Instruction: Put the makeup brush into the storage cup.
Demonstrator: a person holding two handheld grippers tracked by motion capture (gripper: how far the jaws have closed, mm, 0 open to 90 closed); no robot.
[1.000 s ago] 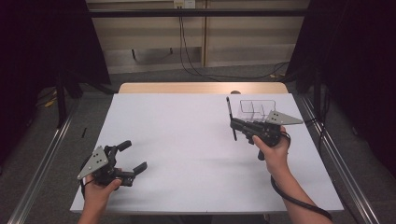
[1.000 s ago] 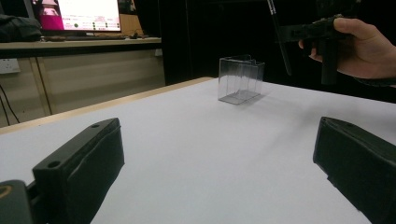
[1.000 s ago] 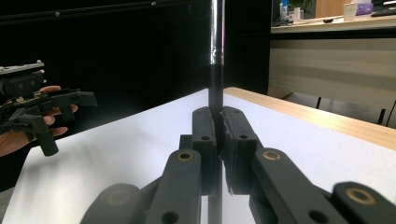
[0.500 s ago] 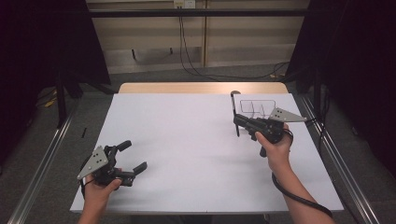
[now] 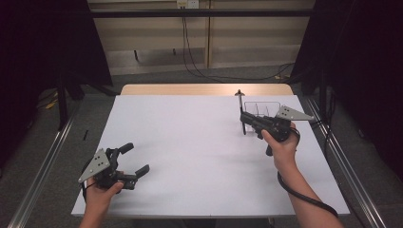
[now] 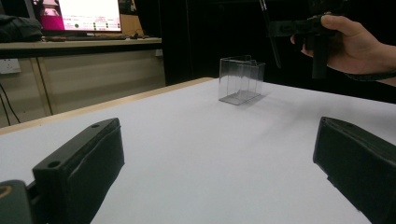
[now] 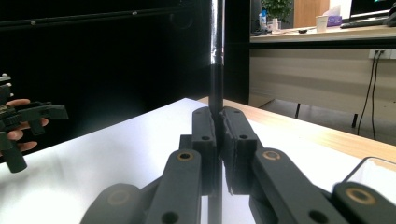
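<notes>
A thin black rod (image 5: 243, 114) stands upright at the far right part of the white table (image 5: 190, 142), pinched between the clenched jaws of the right gripper (image 5: 245, 117), which grasps it partway up so that its upper end rises above the jaws and its lower end hangs near the tabletop. Just beside the rod, toward the right edge, sits a clear plastic box (image 5: 262, 109). The left gripper (image 5: 135, 159) rests low at the near left corner, well apart from the rod, its jaws spread wide with nothing between them.
</notes>
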